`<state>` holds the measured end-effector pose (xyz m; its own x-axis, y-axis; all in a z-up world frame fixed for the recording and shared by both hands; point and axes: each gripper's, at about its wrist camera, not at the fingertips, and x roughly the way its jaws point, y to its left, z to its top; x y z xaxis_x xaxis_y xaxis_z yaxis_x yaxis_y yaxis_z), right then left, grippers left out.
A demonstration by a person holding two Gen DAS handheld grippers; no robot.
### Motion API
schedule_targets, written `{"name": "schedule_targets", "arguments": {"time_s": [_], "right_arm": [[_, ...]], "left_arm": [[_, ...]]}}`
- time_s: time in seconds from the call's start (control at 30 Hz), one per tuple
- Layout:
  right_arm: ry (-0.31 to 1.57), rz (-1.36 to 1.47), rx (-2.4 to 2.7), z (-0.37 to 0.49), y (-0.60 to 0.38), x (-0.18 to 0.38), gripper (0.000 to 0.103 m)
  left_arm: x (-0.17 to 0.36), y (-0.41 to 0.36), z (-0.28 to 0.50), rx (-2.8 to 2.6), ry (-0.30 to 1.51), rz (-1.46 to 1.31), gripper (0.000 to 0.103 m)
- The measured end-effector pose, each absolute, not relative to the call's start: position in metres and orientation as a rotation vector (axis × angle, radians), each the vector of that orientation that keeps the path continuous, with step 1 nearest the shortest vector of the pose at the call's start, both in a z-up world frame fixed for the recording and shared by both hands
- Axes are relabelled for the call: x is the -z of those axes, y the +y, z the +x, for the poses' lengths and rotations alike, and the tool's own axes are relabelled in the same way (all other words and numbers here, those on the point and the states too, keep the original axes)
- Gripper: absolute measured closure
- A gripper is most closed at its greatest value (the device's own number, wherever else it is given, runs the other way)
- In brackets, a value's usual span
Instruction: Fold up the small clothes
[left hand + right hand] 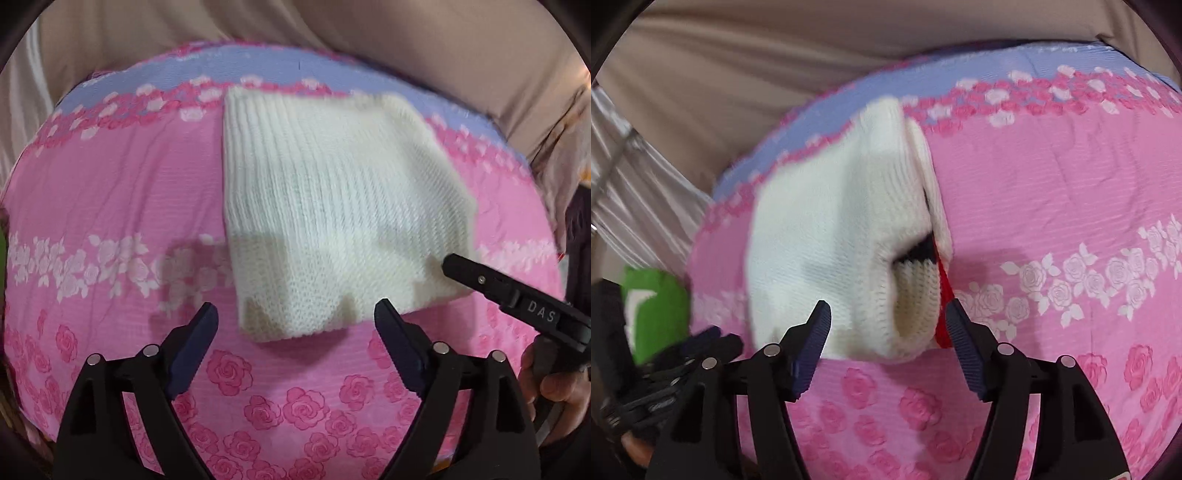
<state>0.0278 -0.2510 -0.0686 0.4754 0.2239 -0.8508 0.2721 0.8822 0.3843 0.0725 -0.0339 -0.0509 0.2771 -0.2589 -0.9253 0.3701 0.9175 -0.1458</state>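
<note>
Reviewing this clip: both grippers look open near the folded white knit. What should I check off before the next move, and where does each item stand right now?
1. Left gripper open and empty: ok, jaws spread with only sheet between them.
2. Right gripper open: ok, the fold's near end sits between its fingers, ungripped.
3. Cream-white ribbed knit garment folded into a compact rectangle: ok.
4. Garment lying flat on the pink rose-print bedsheet: not ok, the end near the right gripper gapes, showing black and red trim.
5. Layer edges aligned: cannot tell, the right wrist view is blurred.
6. Whether another fold is needed: cannot tell.
</note>
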Motion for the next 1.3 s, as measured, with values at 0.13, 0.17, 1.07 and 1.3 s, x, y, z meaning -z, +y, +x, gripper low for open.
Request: {"name": "schedule_targets", "arguments": {"time_s": [0.13, 0.17, 1.07, 1.3], "right_arm": [[1.149, 0.536, -0.003, 0.040, -0.247, 0.089, 0.084], [1.131, 0.554, -0.015, 0.042, -0.248, 0.085, 0.085], [1.036, 0.530, 0.058, 0.002, -0.254, 0.050, 0.074], [1.159, 0.282, 0.116, 0.014, -0.228, 0.083, 0.074]], "left_arm": [[0.058, -0.042, 0.053, 0.480, 1.241, 0.177, 0.021], [0.059, -0.044, 0.046, 0.488, 1.220, 0.232, 0.021], [0.047, -0.021, 0.061, 0.275, 1.232, 0.164, 0.061], [0.035, -0.045, 0.061, 0.291, 1.202, 0.183, 0.059]]}}
